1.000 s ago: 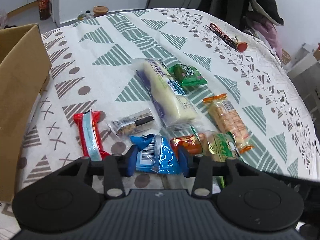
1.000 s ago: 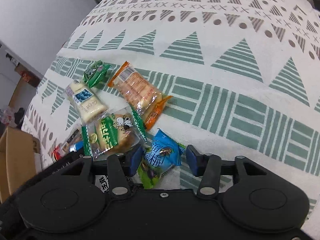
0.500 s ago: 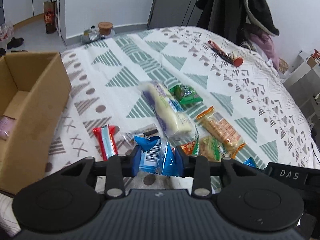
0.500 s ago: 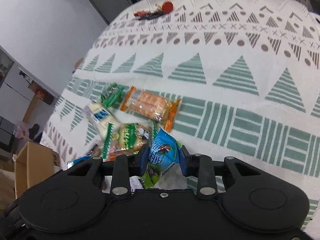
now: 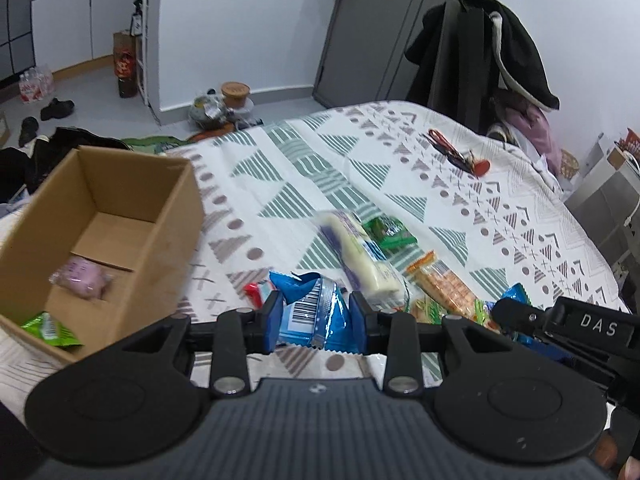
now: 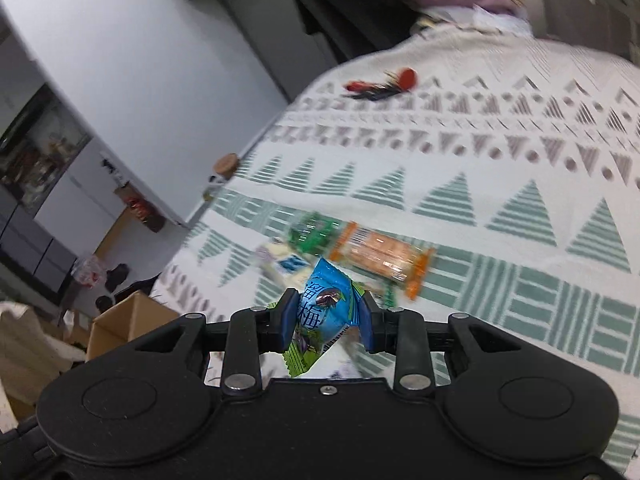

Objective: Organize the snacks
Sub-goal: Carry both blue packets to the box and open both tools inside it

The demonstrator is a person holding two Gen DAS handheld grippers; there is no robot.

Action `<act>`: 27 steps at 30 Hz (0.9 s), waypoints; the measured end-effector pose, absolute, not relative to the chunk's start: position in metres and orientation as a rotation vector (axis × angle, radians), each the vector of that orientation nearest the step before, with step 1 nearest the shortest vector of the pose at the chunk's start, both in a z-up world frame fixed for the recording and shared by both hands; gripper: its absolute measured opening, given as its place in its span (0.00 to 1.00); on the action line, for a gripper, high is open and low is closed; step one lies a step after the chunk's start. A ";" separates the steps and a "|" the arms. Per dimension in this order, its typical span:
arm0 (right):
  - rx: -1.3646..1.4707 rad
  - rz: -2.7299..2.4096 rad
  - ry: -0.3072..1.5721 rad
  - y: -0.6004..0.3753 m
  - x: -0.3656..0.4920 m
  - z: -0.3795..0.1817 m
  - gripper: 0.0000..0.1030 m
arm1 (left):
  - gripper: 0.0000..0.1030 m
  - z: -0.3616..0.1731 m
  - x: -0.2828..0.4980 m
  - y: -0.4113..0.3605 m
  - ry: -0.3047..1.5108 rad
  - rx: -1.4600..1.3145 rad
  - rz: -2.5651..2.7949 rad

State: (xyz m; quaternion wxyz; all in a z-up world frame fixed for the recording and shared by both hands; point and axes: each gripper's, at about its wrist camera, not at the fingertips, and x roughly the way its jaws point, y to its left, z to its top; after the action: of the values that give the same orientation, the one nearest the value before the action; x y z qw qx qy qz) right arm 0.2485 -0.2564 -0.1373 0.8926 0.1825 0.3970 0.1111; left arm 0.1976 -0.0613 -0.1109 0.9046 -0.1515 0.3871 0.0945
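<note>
Left gripper (image 5: pixel 314 320): fingers closed on a blue snack packet (image 5: pixel 310 314) with a barcode face, held clear above the patterned tablecloth (image 5: pixel 304 168) that covers the table. Right gripper (image 6: pixel 326 320): fingers closed on a blue-and-green plum candy packet (image 6: pixel 320 312), likewise lifted off the cloth; its green crimped end hangs below the fingers.

To the left in the left wrist view, an open cardboard box (image 5: pixel 168 232) stands at the table's edge. Inside it lie a pink wrapped item (image 5: pixel 82 280) toward the middle and a bright green packet (image 5: pixel 48 328) in the near corner.

Remaining snacks lie in a loose cluster on the cloth beyond the left gripper: a long white cake bar (image 5: pixel 362 256) in clear wrap, a small green packet (image 5: pixel 390 232) just beside its far end, an orange-edged cracker pack (image 5: pixel 444 284) to the right, and a red-and-white bar (image 5: pixel 256 292) partly hidden behind the left finger. The right wrist view shows the same cracker pack (image 6: pixel 382 256) and green packet (image 6: pixel 314 232) side by side, blurred.

Far across the table lie red-handled scissors (image 5: pixel 444 144) with a red round tag. A dark coat (image 5: pixel 488 52) hangs behind the table.
</note>
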 end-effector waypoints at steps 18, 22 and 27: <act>0.353 0.358 0.722 -0.211 0.229 -0.112 0.30 | 0.33 -0.072 0.159 -0.020 0.714 -0.314 0.296; 0.353 0.382 0.710 -0.200 0.227 -0.110 0.30 | 0.33 -0.067 0.155 -0.009 0.701 -0.322 0.320; 0.342 0.414 0.695 -0.183 0.226 -0.108 0.30 | 0.33 -0.065 0.151 0.006 0.689 -0.338 0.351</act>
State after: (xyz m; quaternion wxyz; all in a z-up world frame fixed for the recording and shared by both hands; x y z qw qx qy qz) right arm 0.2263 -0.1832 -0.1078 0.9051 0.1658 0.3365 0.2002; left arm 0.1513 0.0063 -0.0649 0.9123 -0.1639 0.3344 0.1701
